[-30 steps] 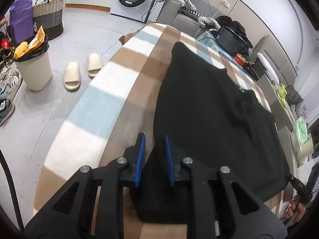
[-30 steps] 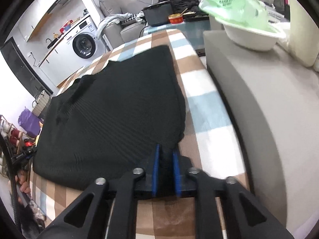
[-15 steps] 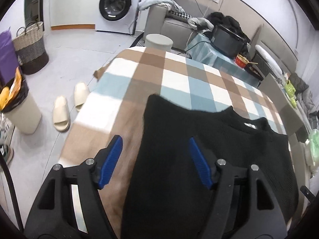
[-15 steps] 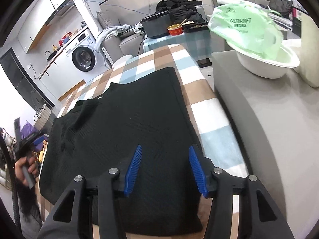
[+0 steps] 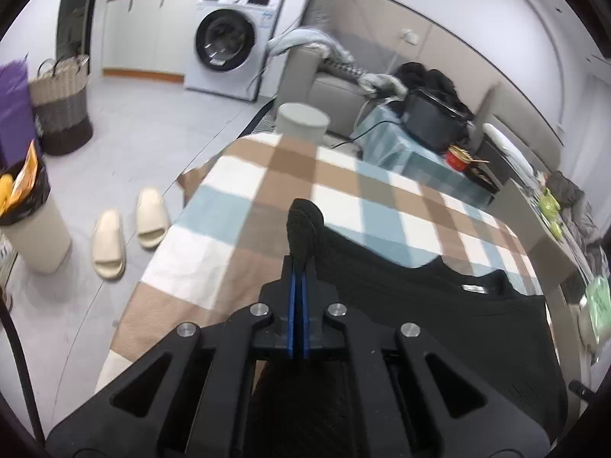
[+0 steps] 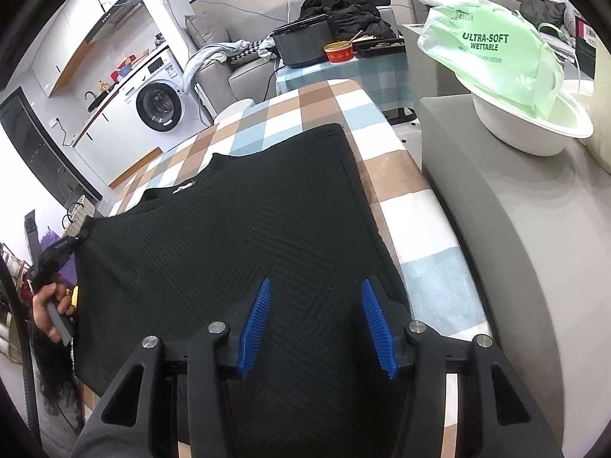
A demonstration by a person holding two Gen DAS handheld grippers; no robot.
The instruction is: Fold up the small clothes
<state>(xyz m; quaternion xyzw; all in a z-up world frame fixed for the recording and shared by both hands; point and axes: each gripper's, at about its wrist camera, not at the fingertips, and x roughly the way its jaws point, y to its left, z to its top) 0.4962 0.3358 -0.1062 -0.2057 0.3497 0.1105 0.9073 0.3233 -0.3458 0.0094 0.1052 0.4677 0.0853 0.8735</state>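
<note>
A: Where's the garment?

B: One black knit top lying flat on the checked blanket. In the right wrist view, collar with white label points toward the far left, at the washing machine end. Its long axis runs diagonally from near the camera up to the far hem corner. The right edge runs just inside the blanket's edge, beside the grey surface.

A: Left gripper?

B: Left gripper is clamped on a corner of the top; a rolled nub of black fabric sticks up past the fingertips. In the right wrist view, the same corner is pulled out toward the left. A person's hand is on the handle.

A: Right one?

B: Right gripper jaws are apart over the near part of the top, blue pads clear of any fabric, nothing pinched.

A: Counts?

B: One top, two grippers, two slippers on the floor, one white basin holding one green wipes pack.
</note>
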